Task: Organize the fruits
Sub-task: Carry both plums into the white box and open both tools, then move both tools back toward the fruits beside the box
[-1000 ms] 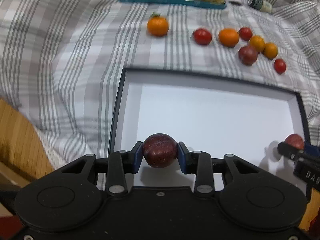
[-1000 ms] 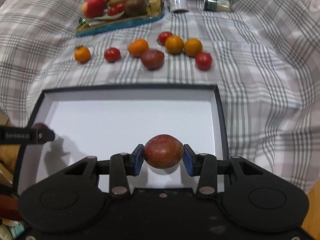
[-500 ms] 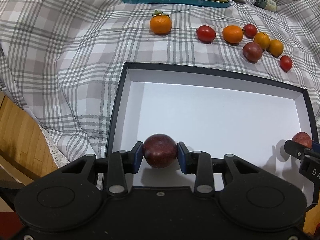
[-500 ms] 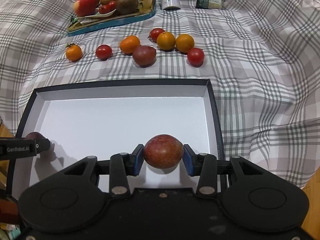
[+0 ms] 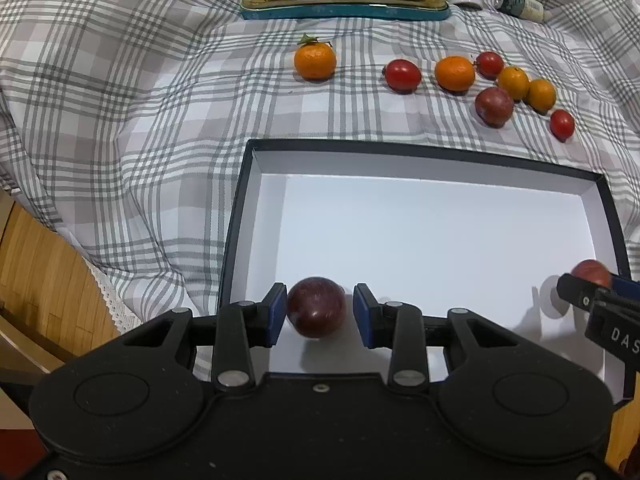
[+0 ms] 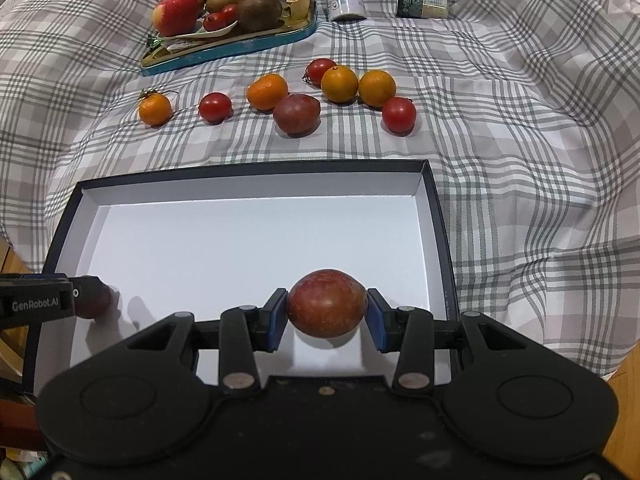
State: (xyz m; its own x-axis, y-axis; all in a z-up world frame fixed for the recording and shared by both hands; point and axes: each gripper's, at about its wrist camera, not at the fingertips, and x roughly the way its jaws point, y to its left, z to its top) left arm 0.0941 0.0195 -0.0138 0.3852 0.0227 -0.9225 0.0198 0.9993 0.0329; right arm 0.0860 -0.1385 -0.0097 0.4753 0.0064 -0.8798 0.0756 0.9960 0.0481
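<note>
A dark red fruit (image 5: 317, 306) is being released by the spread left gripper (image 5: 320, 309); another (image 6: 326, 303) is being pinched by the right gripper (image 6: 327, 313) over the white-lined box (image 6: 256, 236).

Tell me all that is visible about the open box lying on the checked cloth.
The box is shallow and rectangular, seemingly of cardboard, with dark outer walls and a plain white inside. It lies flat and lidless on the checked cloth, its near edge hidden by the grippers. Over its near corners, the left gripper has a dark red fruit between its fingers and the right gripper clamps another. Otherwise the white floor shows bare.
</note>
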